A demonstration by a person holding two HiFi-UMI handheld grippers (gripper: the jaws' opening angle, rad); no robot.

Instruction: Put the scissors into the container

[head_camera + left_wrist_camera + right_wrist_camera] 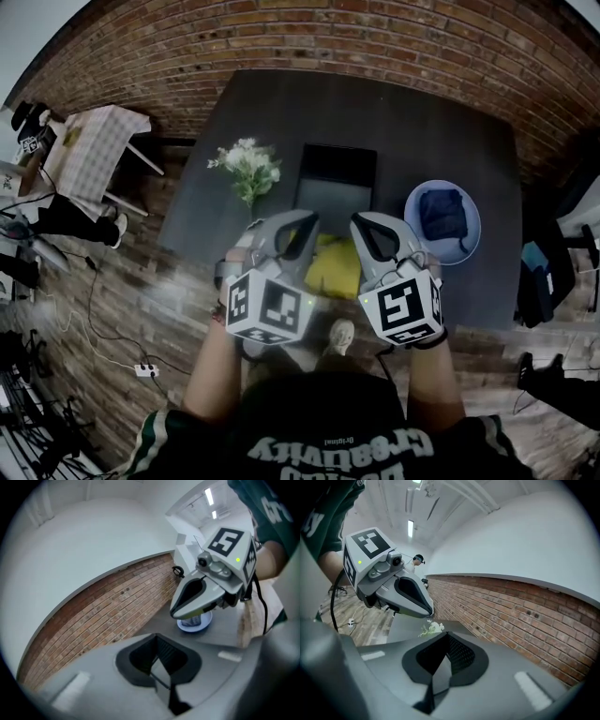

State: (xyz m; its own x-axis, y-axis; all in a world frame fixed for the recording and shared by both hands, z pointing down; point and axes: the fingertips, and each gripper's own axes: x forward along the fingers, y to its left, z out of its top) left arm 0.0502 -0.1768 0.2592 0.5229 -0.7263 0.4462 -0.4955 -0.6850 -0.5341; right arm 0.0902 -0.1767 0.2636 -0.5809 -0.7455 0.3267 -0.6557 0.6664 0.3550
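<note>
Left gripper [161, 667]: jaws together, nothing between them. Right gripper [440, 663]: jaws also look closed, pocket empty. Both are held up side by side above the near edge of the dark table [450, 112], noses pointing away from the person, tips near each other but apart.

Scissors: can't pick them out in any view. A yellow object [333, 267] lies under the gap between the two grippers, at 6 o'clock from the tips and mostly hidden by them. Can't tell what it is.

Going outward from the tips, head view:
- 12 o'clock: black rectangular tray [337, 173], near, flat on the table.
- 10 o'clock: bunch of white flowers [248, 167], just beside the tray's left edge.
- 2 o'clock: blue bowl [464, 246] with a dark blue bundle [441, 214] in it, apart from the tray. In the left gripper view the bowl sits right under the right gripper's nose.
- Can't tell whether the tray or the bowl is the container.

Counts: 2 grippers, 2 marker cubes, 1 tray, 1 bowl, 1 bundle, 1 flower bunch, 1 yellow object.

Further out: brick wall [375, 37] beyond the table at 12 o'clock, small checked table [94, 150] at 9 o'clock, white power strip [145, 370] on the wood floor at 7 o'clock.
</note>
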